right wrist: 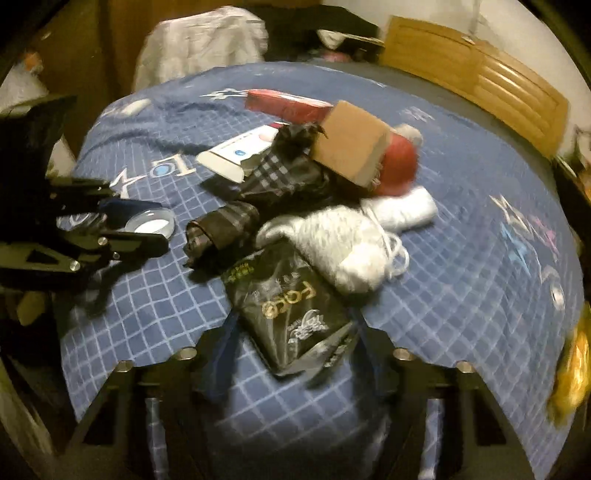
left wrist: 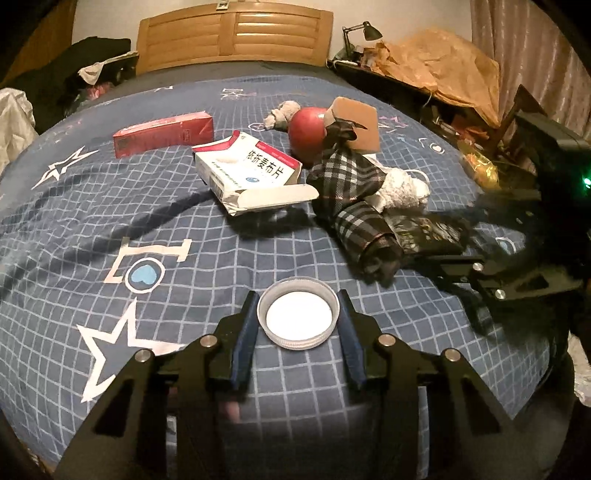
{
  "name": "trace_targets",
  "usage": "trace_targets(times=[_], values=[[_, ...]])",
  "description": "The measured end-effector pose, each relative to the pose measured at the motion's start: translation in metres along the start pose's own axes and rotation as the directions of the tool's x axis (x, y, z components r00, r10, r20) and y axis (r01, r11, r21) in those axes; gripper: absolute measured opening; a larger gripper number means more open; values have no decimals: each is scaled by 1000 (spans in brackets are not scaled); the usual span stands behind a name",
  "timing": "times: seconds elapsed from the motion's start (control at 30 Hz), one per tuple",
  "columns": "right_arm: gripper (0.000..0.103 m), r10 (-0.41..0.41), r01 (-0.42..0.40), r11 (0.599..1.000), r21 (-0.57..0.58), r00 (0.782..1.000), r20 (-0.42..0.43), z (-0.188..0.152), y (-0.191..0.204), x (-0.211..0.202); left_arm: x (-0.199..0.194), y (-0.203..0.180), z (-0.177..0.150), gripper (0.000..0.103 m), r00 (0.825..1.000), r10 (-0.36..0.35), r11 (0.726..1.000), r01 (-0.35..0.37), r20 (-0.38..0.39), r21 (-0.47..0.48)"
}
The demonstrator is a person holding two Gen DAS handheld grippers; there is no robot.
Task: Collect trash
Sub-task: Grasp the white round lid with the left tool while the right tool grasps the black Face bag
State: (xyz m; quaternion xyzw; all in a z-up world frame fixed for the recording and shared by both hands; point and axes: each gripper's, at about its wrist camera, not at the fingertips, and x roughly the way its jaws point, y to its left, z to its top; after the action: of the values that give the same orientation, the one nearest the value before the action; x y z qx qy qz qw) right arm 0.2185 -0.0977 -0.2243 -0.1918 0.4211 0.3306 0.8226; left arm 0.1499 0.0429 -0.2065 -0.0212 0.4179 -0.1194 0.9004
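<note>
Left tongs [left wrist: 298, 314] sit either side of a clear plastic jar lid [left wrist: 298, 313] lying open side up on my blue checked bedspread [left wrist: 110, 206], pads touching its rim. Right tongs [right wrist: 295, 328] straddle a black foil snack packet [right wrist: 291, 314]; blur hides whether they grip. Beyond lie a folded plaid umbrella [right wrist: 236, 225] and white medicine box [left wrist: 251, 170].

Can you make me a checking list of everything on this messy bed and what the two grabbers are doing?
Surface: blue checked bedspread with stars.
Job's things: plastic lid; black wrapper; open white medicine box; red box.
Clutter: folded plaid umbrella, red ball, white sock, cardboard box.
Grippers: left gripper fingers hug the lid; right gripper fingers straddle the wrapper, grip unclear.
Cables: nothing seen.
Surroundings: wooden headboard, desk lamp, clothes piles.
</note>
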Motion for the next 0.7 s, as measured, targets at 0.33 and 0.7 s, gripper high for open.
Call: trace_targets(times=[0.33,0.7], values=[[79,-111,120,988,96,989,-95,-29,37,-51,2,-7,-4,56,1000,-16,1000,15,19,22],[52,-46,61,992,112,990,-133,-16,29,-14,3,-5,-1,38,999,24,1000,-25,34,10]])
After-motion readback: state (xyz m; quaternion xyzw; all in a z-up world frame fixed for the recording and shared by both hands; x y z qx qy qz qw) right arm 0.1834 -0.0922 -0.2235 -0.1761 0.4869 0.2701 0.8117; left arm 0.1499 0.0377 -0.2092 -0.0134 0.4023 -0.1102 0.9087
